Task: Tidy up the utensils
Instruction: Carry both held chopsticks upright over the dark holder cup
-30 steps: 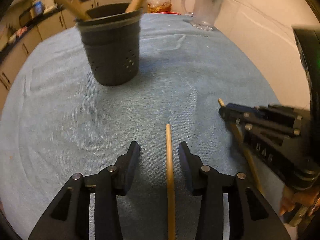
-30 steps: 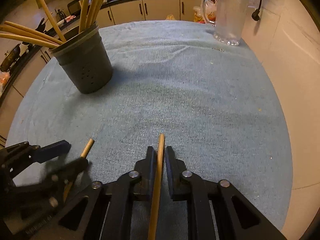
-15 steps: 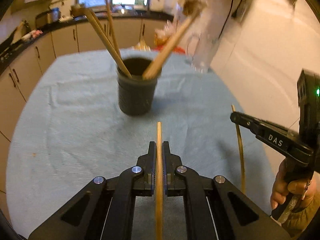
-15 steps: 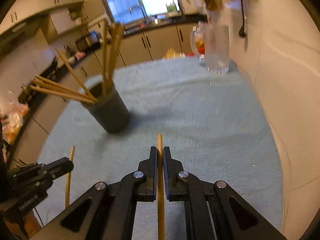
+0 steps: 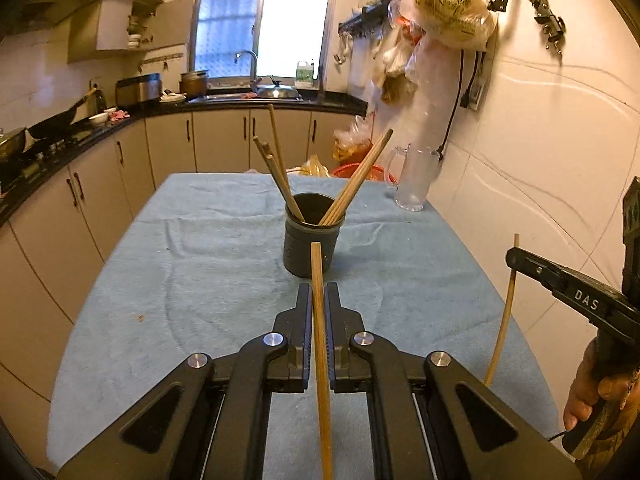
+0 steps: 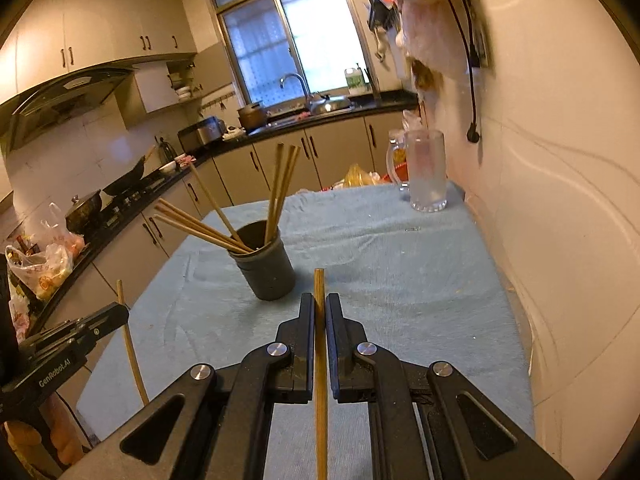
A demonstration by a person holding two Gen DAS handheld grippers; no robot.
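A dark perforated utensil holder (image 5: 310,236) stands mid-table with several wooden chopsticks leaning in it; it also shows in the right wrist view (image 6: 266,266). My left gripper (image 5: 318,292) is shut on a wooden chopstick (image 5: 320,320), held above the table, its tip pointing at the holder. My right gripper (image 6: 319,300) is shut on another wooden chopstick (image 6: 320,340), raised near the holder's right side. The right gripper (image 5: 516,258) with its chopstick (image 5: 505,312) appears at the right of the left wrist view; the left gripper (image 6: 120,312) appears at the left of the right wrist view.
A blue cloth (image 5: 200,264) covers the table. A clear glass pitcher (image 5: 414,178) stands at the far right corner by the tiled wall (image 5: 540,152). Kitchen cabinets and a counter run along the left and back. Bags hang on the wall above the pitcher.
The left gripper closed on its chopstick. Both grippers lifted their chopsticks off the cloth and rose well above the table, drawing back from the holder.
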